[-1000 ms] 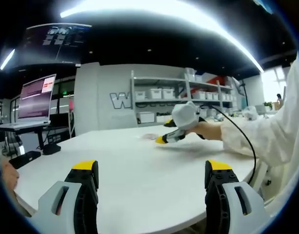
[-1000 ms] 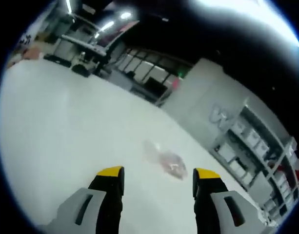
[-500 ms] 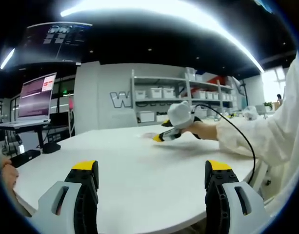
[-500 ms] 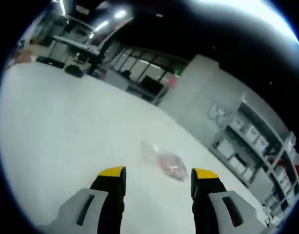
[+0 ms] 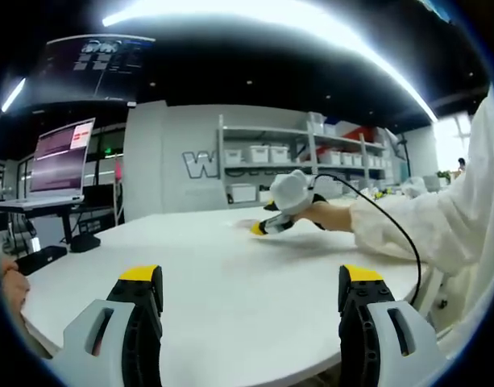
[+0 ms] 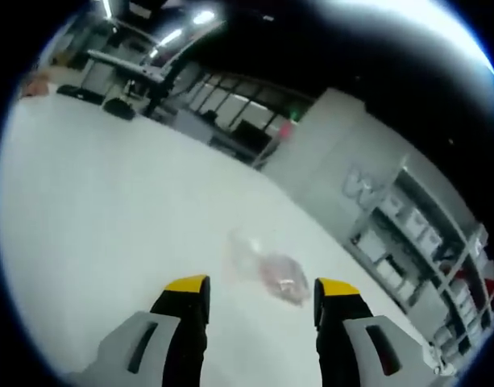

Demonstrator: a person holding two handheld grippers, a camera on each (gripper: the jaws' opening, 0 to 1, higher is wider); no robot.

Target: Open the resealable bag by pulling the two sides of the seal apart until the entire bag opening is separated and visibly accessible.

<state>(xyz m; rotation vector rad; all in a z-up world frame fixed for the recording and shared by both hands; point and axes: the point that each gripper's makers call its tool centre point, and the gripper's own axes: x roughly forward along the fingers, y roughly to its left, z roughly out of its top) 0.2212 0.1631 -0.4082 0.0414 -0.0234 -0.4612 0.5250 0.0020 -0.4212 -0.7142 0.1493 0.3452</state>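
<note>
A clear resealable bag (image 6: 264, 270) with something reddish inside lies flat on the white table (image 6: 93, 210), just ahead of my right gripper (image 6: 258, 289). That gripper is open, its yellow-tipped jaws standing on either side of the bag's near edge with nothing between them. In the left gripper view the bag (image 5: 245, 223) shows as a faint patch far across the table, and the right gripper (image 5: 260, 227) hovers next to it, held by a hand in a white sleeve. My left gripper (image 5: 251, 278) is open and empty, low over the table's near side.
A laptop (image 5: 60, 165) stands on a raised stand at the left, with dark devices (image 5: 41, 260) on the table edge below it. Shelves with white bins (image 5: 299, 153) line the back wall. A black cable (image 5: 396, 234) trails from the right gripper. A person's hand (image 5: 11, 286) shows at far left.
The right gripper has moved a little further across the table toward the bag, which now sits closer between its jaws. The left gripper has stayed put.
</note>
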